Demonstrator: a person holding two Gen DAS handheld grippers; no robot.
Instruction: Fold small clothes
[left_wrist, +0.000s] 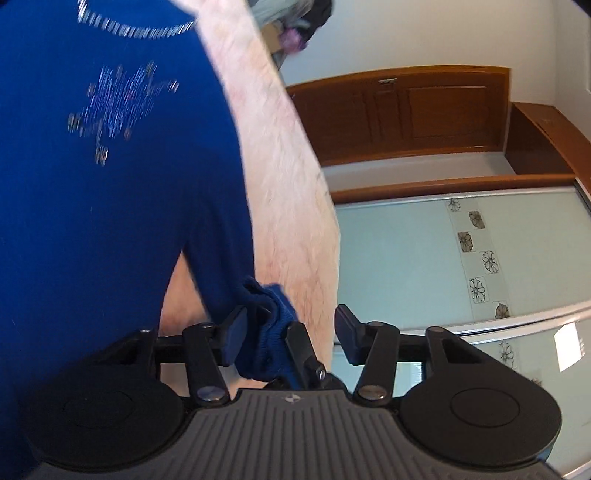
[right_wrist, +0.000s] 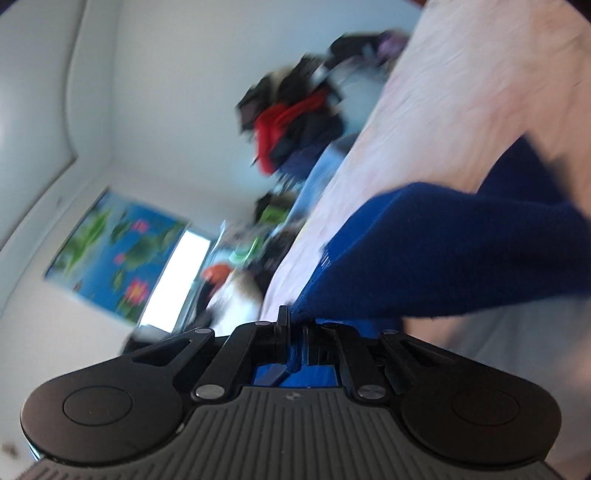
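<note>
In the left wrist view, the blue top (left_wrist: 110, 184) is seen hanging wide across the left of the frame, a sparkly motif on it smeared by motion. The left gripper (left_wrist: 291, 332) is seen spread wide, yet a bunched edge of the top is caught between one finger and a dark bar near the middle. Whether that counts as a true grasp cannot be told. Behind the cloth a pale, streaked surface (left_wrist: 280, 166) is seen, too blurred to be named. A wooden door (left_wrist: 406, 110) and a patterned glass panel (left_wrist: 461, 258) appear tilted beyond.

In the right wrist view, the right gripper (right_wrist: 293, 332) is clenched on a hem of the top (right_wrist: 461, 251), which stretches off to the right and is cut off by the frame. A clothes pile (right_wrist: 295, 122) and a poster (right_wrist: 114, 254) are badly blurred.

The loose left hold is judged the main risk: the cloth could slip out under the pull of the swing, and the top would drop from one corner and bunch. No folding surface can be made out with certainty.
</note>
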